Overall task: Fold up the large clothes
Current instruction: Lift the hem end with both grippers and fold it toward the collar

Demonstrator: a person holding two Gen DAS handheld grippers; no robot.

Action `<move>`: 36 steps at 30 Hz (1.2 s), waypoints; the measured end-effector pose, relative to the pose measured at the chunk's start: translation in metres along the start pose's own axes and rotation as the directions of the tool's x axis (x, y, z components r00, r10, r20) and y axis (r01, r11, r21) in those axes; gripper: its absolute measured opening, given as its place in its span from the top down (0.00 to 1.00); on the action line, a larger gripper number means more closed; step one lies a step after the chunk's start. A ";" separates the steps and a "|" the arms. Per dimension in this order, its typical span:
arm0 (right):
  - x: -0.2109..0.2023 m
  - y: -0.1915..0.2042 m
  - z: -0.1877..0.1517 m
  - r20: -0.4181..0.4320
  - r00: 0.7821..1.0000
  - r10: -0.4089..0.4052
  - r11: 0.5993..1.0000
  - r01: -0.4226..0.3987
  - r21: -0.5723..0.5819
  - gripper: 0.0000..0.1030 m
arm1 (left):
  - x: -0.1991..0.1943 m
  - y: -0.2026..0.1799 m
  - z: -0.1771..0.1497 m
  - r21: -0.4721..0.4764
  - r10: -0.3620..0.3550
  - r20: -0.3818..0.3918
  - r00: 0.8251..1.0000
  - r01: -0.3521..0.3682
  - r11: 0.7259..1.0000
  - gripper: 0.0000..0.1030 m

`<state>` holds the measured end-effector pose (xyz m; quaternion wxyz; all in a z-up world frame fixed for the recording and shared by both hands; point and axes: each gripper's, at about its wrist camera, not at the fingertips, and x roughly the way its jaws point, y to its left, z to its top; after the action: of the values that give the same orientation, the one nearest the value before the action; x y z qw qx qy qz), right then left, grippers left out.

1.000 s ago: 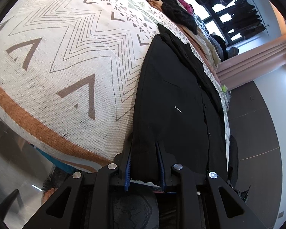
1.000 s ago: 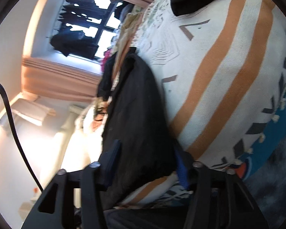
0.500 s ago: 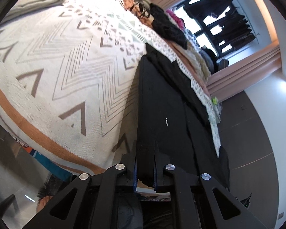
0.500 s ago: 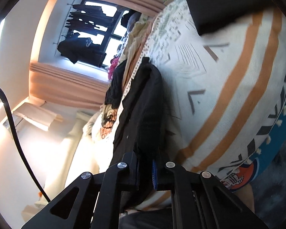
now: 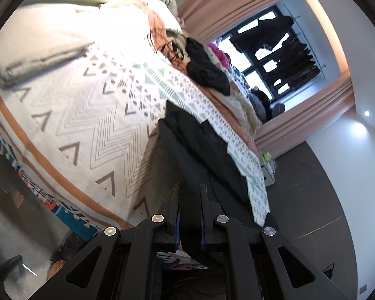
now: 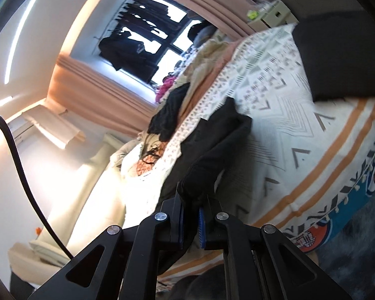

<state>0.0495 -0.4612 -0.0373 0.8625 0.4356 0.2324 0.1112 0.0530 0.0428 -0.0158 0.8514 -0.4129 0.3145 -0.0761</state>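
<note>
1. Step in hand: both grippers hold one end of the black garment (image 5: pixel 202 150), prob. a jacket or shirt, lifted off the patterned bedspread (image 5: pixel 92 115). Looks like the start of a fold, w/ the near edge raised to carry over.
2. Left gripper (image 5: pixel 190 195): jaws pressed close, pinching black fabric between the blue pads (image 5: pixel 178 227).
3. Right gripper (image 6: pixel 193 205): also pinching a bunched bit of the same garment; cloth rises in a ridge from the jaws.
4. Where it is: the garment's far part lies on the bed, near the lace-edged side of the spread, just beside a pile of clothes (image 5: pixel 207 72) toward the window (image 5: pixel 275 57). Near end is up in the grippers.
5. Axis: long axis runs away from the grippers toward the window end; far tip points at the clothes pile.
6. Next move, my guess: keep both pinches level and even, carry the held edge fwd along that axis, lay it flat on the far part. Risk: cloth sags or twists between the grips.
</note>
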 end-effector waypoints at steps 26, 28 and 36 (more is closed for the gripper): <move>0.020 0.087 0.047 0.049 0.996 -0.069 0.997 0.070 -0.021 0.91 | 0.006 -0.044 0.083 -0.057 0.046 0.082 0.996 -0.042 0.997 0.89; 0.033 0.091 0.056 0.057 0.996 -0.072 0.997 0.073 -0.017 0.91 | 0.017 -0.052 0.095 -0.053 0.053 0.087 0.995 -0.048 0.997 0.89; 0.094 0.107 0.103 0.091 0.994 -0.061 0.998 0.061 0.006 0.91 | 0.073 -0.079 0.146 -0.043 0.072 0.111 0.991 -0.068 0.997 0.89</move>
<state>0.1839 -0.4321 0.0732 0.8744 0.4344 0.2063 0.0643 0.2085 0.0590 0.0759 0.8616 -0.4220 0.2816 -0.0166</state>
